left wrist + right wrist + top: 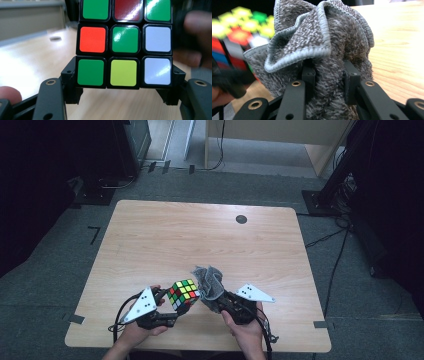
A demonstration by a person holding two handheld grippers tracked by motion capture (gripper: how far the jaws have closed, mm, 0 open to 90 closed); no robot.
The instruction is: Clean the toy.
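A colour cube (183, 293) with black edges is clamped in my left gripper (176, 309) above the near part of the wooden table (200, 240). In the left gripper view the cube (125, 42) sits between the two jaws, its face showing green, red, orange, white and yellow squares. A bunched grey cloth (210, 285) is pinched in my right gripper (216, 301), just right of the cube and touching or nearly touching it. In the right gripper view the cloth (319, 50) bulges over the jaws, with the cube (239, 32) blurred at the left.
A small dark round disc (241, 219) lies on the table's far right part. Tape marks (76, 318) sit at the near corners. Dark stands and cables (330, 240) surround the table on the grey floor.
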